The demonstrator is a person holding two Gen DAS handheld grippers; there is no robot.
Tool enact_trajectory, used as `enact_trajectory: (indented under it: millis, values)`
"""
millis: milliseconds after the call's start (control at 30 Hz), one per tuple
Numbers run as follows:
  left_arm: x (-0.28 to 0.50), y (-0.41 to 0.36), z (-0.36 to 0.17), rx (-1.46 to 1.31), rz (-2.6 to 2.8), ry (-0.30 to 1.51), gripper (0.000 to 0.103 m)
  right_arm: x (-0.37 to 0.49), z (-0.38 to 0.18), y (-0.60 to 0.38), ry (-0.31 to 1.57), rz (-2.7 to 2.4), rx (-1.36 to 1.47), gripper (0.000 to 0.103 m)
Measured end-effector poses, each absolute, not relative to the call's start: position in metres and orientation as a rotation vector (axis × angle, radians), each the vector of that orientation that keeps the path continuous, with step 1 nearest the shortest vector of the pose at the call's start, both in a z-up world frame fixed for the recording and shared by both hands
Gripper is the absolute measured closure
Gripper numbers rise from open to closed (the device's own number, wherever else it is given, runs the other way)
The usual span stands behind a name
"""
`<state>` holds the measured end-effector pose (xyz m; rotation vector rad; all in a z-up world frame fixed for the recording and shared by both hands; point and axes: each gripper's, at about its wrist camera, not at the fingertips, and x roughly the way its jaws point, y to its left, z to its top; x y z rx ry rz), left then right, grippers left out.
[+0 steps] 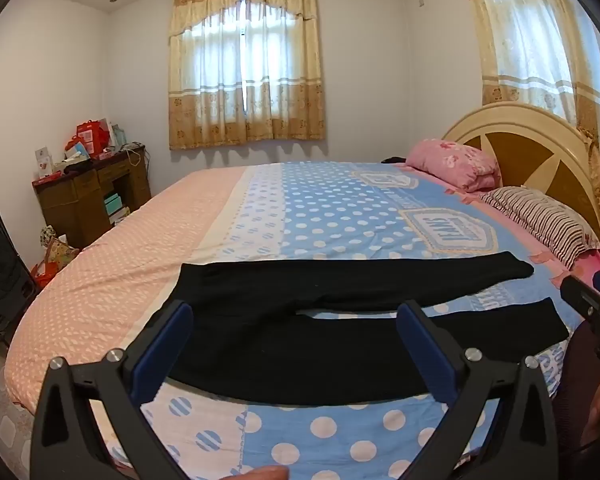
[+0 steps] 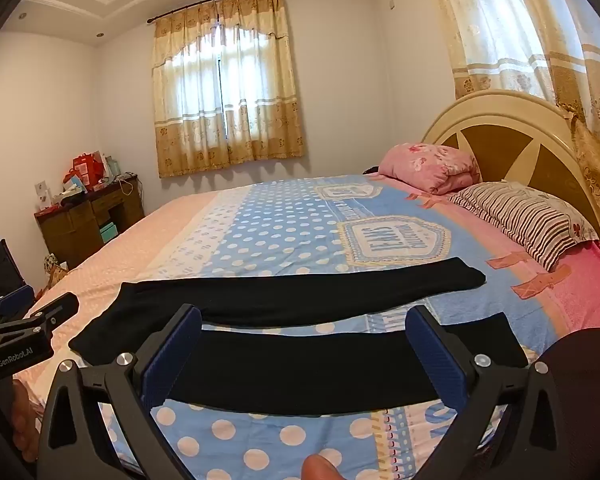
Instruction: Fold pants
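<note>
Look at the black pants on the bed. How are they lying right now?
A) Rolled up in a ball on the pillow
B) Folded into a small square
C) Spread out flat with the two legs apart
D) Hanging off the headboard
C: the black pants lie flat on the dotted bedspread, and a strip of blue cover shows between the two legs.

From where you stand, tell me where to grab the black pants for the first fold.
Take the near leg of the pants along its front edge, left gripper by the waist end, right gripper nearer the cuff, coming from the near bedside. The pants lie flat with legs spread, so that edge probably lifts straight over the far leg.
</note>
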<state>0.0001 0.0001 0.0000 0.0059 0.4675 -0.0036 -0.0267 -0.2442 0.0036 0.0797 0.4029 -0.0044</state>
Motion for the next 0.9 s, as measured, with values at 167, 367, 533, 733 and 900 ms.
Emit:
enact_trajectory:
  millis: [167,367,533,733,900]
  values:
    - [0.002,-0.0001,0.0004,0.009,0.007,0.467,0.0,-0.0269,0.0036,-0.2436,0.402,-0.004,0.084,0.001]
    - [-0.0014,-0.0095,0.0009,0.008,0.005,0.454,0.0,-0.0264,0.0032,-0.2431,0.404,-0.003,0.083,0.001]
    - [0.0012,-0.0086,0.0024,0.0,0.002,0.455,0.0,-0.0258,0.0029,-0.2432,0.41,-0.003,0.082,0.001]
    - [-0.0024,-0.0049,0.0011,0.001,-0.002,0.443,0.0,-0.0254,0.0027,-0.2422,0.412,-0.004,0.081,0.001]
    - [-0.0019,-0.0027,0.0009,0.003,-0.009,0.44,0.0,-0.0225,0.0045,-0.247,0.409,-0.008,0.088,0.001]
